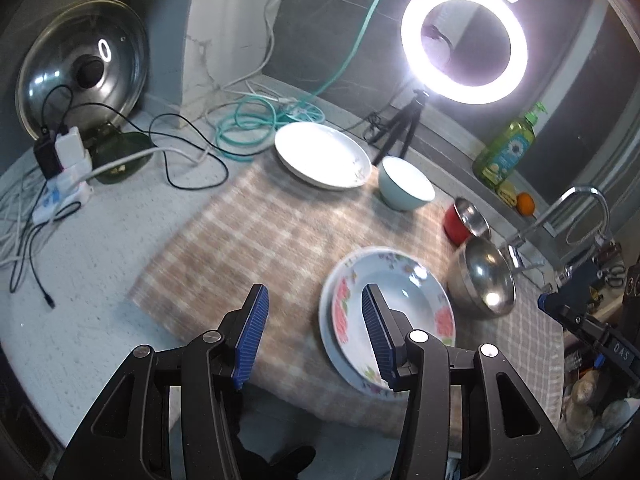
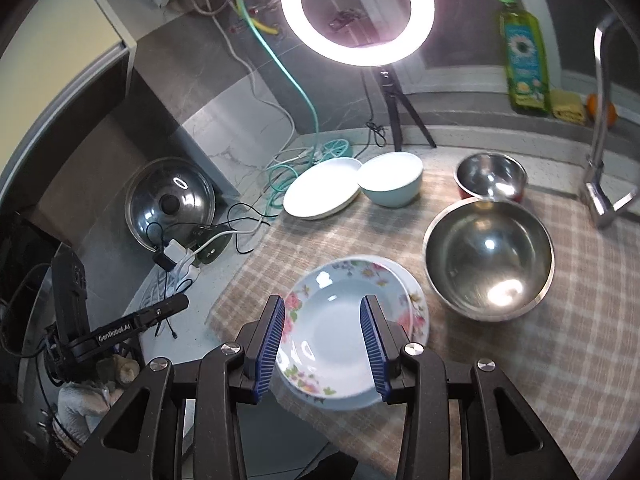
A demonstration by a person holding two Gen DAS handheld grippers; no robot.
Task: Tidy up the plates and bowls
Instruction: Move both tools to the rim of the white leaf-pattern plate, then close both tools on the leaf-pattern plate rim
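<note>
Hovering spread and empty, the left claw (image 1: 314, 322) and right claw (image 2: 322, 332) hang above the floral plate (image 2: 344, 316) near the counter's front edge.

A pink-flowered plate (image 2: 340, 332) lies on a beige-and-white checked cloth (image 2: 520, 360). The ceramic bowl (image 2: 394, 180) is pale green outside, the small steel bowl (image 1: 464, 220) red outside.

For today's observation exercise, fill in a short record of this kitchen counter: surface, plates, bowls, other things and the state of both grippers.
surface: checked cloth on a speckled counter
plates: flowered plate stacked on a plain plate; white plate at the far edge
bowls: pale green bowl, large steel bowl, small red-sided steel bowl
other: ring light, soap bottle, pot lid
left gripper: open, nothing held
right gripper: open, above the flowered plate
</note>
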